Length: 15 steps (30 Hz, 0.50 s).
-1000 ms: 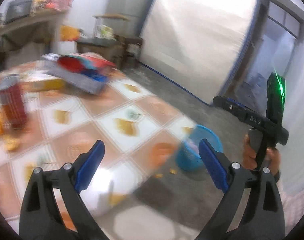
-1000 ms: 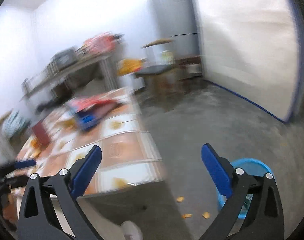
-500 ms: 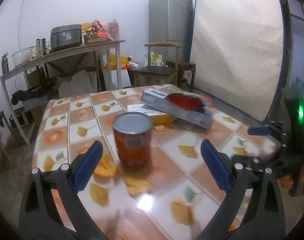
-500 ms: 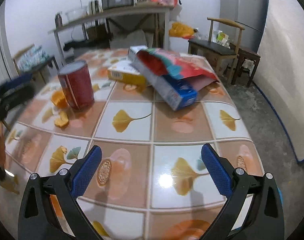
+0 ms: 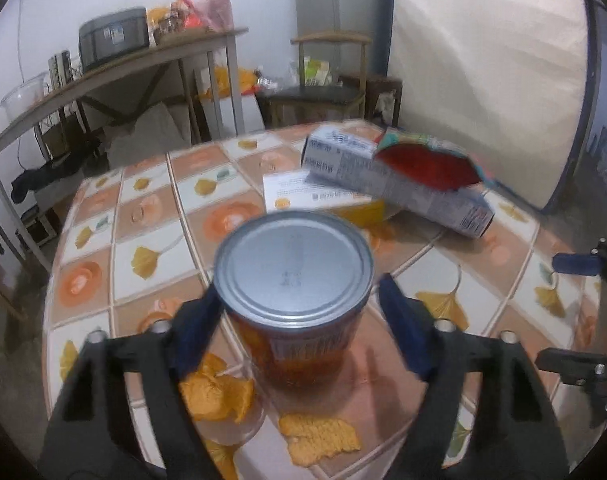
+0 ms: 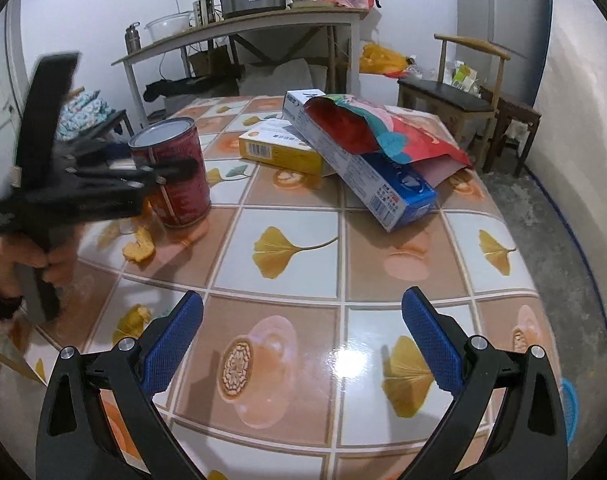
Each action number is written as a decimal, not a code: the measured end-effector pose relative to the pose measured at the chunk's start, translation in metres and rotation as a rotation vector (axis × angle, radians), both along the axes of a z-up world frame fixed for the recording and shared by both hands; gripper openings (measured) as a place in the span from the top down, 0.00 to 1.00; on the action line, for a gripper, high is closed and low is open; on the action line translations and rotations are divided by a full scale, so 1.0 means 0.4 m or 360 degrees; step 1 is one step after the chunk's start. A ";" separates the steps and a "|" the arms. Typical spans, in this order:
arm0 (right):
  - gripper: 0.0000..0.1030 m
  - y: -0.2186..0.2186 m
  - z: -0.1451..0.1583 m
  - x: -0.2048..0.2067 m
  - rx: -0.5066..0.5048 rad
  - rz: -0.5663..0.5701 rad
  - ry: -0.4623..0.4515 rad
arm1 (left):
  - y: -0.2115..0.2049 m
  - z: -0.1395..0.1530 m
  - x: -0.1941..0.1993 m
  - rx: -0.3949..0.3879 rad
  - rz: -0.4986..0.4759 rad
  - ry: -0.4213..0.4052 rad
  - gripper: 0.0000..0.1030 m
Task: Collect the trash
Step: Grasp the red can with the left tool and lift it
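Observation:
A red tin can (image 5: 293, 276) with a silver lid stands upright on the tiled table (image 6: 295, 248). My left gripper (image 5: 297, 300) straddles it and its jaws are closing. The left pad looks to be at the can's side, and a small gap shows at the right pad. From the right wrist view, the can (image 6: 175, 172) sits between the left gripper (image 6: 147, 168) fingers, held by a hand. My right gripper (image 6: 303, 320) hovers open over bare tiles, nothing between its pads. Orange peel pieces (image 5: 219, 392) lie by the can.
A blue-white box (image 6: 363, 176), a red snack bag (image 6: 383, 128) and a yellow box (image 6: 283, 148) lie piled at the table's far side. A blue bin (image 6: 569, 400) shows on the floor at lower right. A chair (image 6: 451, 96) and a shelf table (image 6: 251, 24) stand behind.
Both views swung from the floor and blue bin onto the table. My left gripper closed in on the can and its jaws narrowed around it. The right gripper stayed open.

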State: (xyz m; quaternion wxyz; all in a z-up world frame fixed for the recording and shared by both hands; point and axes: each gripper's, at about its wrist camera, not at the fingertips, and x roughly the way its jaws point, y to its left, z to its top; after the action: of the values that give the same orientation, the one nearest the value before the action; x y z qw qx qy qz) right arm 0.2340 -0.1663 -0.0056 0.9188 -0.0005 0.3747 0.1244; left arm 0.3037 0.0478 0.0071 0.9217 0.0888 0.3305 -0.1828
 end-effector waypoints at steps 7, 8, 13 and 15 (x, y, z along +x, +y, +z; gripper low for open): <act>0.06 -0.014 -0.011 -0.001 0.0068 0.0018 0.0009 | -0.004 -0.011 -0.005 0.0021 0.0055 -0.0014 0.40; 0.06 -0.019 -0.009 -0.003 0.0076 0.0016 0.0003 | -0.002 -0.005 -0.012 0.0001 0.0051 -0.0025 0.40; 0.06 -0.039 0.017 -0.014 0.0115 0.0019 -0.0052 | 0.032 0.073 -0.070 -0.0113 0.0060 -0.0116 0.40; 0.06 -0.042 0.035 -0.021 0.0142 0.0051 -0.0087 | 0.068 0.117 -0.115 -0.0190 0.0082 -0.0147 0.40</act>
State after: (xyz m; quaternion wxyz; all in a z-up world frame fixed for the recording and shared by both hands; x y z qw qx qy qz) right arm 0.2257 -0.1831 0.0085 0.9257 0.0309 0.3434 0.1556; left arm 0.2577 0.0751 0.0537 0.9440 0.0336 0.2784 -0.1740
